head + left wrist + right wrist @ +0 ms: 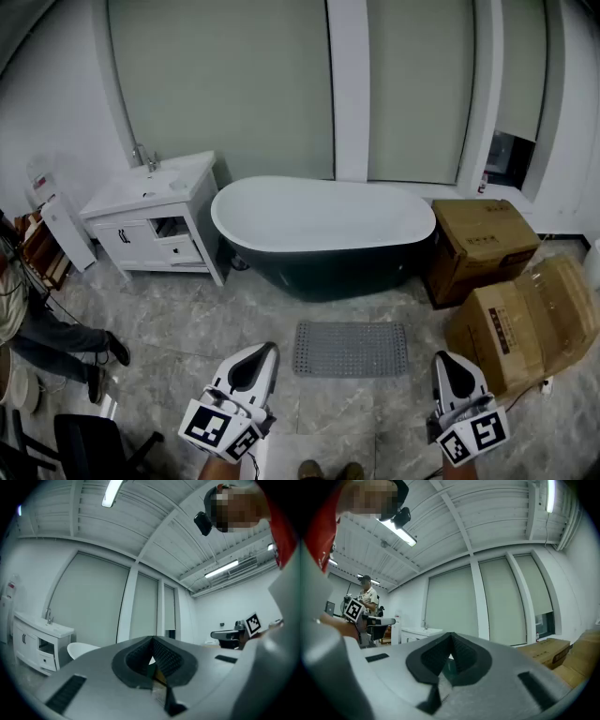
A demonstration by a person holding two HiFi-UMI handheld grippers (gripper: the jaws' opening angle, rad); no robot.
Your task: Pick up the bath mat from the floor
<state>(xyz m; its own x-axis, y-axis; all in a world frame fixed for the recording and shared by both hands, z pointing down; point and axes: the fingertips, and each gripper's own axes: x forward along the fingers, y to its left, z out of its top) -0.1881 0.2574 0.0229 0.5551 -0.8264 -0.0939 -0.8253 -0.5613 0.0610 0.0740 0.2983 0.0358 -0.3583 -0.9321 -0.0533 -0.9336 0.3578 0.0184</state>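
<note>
A grey bath mat (351,349), patterned with small dots, is seen on a grey marbled floor (216,323). At its twelve o'clock, a bathtub (323,220) is coloured white inside, dark outside. Brown cardboard boxes (520,323) are seen at three o'clock.

- The bath mat (351,349) looked matt, grey and nubbly.
- The floor (216,328) was polished, marbled tile.
- The bathtub (323,214) gleamed smooth.
- The boxes (483,239) at the frame's right were matt cardboard.

Head view: high up, looks steeply down; bathtub (323,220) at 12 o'clock
Gripper views: low, level, facing the blinds (225,84)
Shared: vanity (155,202), blinds
</note>
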